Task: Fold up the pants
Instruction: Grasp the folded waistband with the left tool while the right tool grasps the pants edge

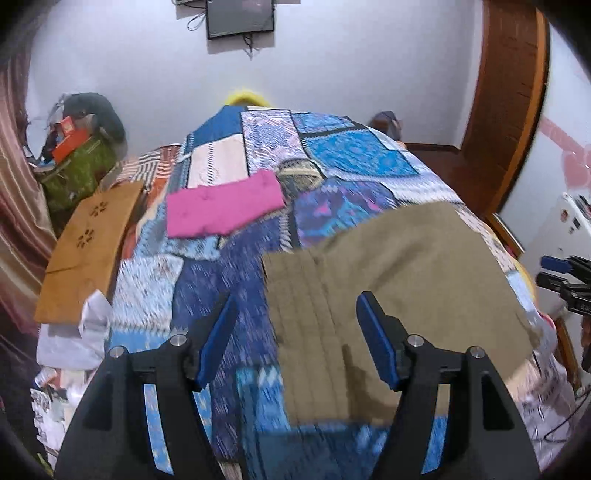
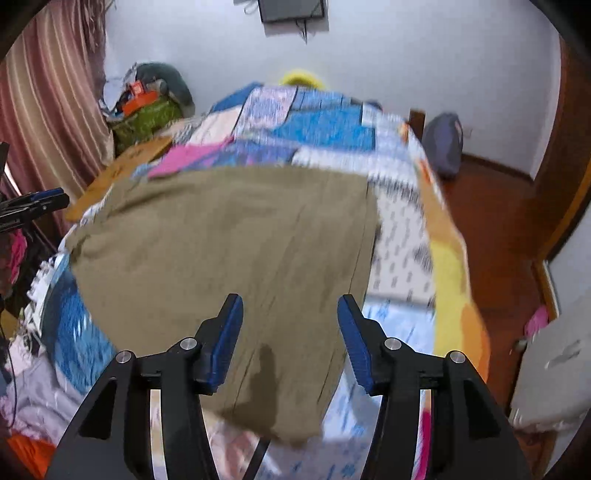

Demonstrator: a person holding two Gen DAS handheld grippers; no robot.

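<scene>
Pants: the olive-brown pants (image 2: 229,251) lie spread flat on the bed (image 1: 332,155), on top of the patchwork bedcover (image 1: 229,280); the side seen in the left wrist view shows several stitched lines.
Dark spot: a darker patch (image 2: 264,384) shows on the cloth at the near edge.
Left gripper: the left gripper (image 1: 297,325) is released, the blue pads stand wide apart above the stitched edge of the pants and press on nothing.
Right gripper: the right gripper (image 2: 290,328) is released too, the jaws are apart over the near part of the pants and no cloth is pinched between them.
Pink cloth: a folded pink cloth (image 1: 221,208) lies farther up the bed, well apart from the pants.
Brown paper bag: it (image 1: 88,251) lies at the left edge of the bed.
Screen: a dark screen (image 1: 240,16) hangs on the far wall.
Sharpness: both views are blurred, so small details of the cloth I cannot tell.
</scene>
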